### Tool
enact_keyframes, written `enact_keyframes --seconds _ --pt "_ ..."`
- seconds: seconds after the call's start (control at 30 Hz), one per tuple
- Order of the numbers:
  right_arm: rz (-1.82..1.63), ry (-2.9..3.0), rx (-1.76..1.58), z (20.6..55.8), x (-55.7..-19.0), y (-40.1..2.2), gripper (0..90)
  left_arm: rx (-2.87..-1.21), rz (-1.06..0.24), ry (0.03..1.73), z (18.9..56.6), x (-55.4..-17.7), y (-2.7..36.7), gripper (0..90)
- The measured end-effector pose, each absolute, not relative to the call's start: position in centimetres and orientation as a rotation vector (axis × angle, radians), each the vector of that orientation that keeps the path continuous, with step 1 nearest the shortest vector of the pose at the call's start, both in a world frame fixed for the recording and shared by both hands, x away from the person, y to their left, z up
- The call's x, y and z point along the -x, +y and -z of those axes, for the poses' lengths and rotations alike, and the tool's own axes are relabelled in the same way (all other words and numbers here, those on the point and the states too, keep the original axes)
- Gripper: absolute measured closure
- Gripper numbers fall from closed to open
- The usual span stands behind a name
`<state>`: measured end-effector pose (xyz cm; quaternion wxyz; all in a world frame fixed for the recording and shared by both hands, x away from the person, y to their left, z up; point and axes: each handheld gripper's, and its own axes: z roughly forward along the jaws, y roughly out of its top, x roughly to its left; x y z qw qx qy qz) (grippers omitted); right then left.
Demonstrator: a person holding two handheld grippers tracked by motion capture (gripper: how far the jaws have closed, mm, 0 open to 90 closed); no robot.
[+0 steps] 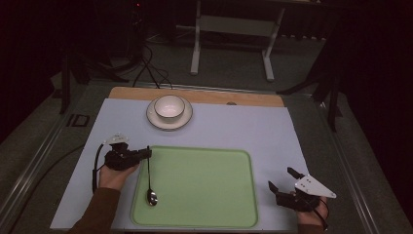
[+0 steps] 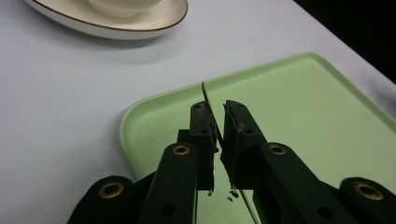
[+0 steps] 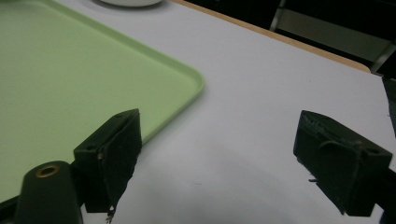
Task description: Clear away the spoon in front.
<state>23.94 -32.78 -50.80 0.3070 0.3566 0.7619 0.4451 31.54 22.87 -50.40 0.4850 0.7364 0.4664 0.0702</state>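
A metal spoon (image 1: 149, 178) lies along the left side of the green tray (image 1: 204, 185), its bowl toward the near edge. My left gripper (image 1: 147, 153) sits at the tray's far-left corner with the spoon's handle tip (image 2: 208, 100) between its jaws. The handle leans on the left jaw and a narrow gap shows on the other side, so the jaws stand slightly open. My right gripper (image 1: 280, 178) rests on the mat just right of the tray (image 3: 70, 70), jaws wide open (image 3: 219, 135) and empty.
A white bowl (image 1: 169, 106) sits on a saucer (image 1: 169, 125) beyond the tray, at the far edge of the pale mat (image 1: 243, 126). The saucer's rim (image 2: 116, 23) lies ahead of the left gripper. A wooden strip (image 1: 243, 99) borders the mat's far side.
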Motion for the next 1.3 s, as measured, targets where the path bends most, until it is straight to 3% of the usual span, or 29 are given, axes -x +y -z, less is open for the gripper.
enact_keyframes --seconds 1.0,1.3 --pt "-1.16 2.038 -0.941 51.0 -24.1 -32.5 15.0 -1.854 -0.102 1.154 52.9 -32.5 22.8 78.4" --pt "-1.158 2.038 -0.938 51.0 -24.1 -32.5 15.0 -1.939 -0.146 1.152 53.5 -32.7 21.8 75.0"
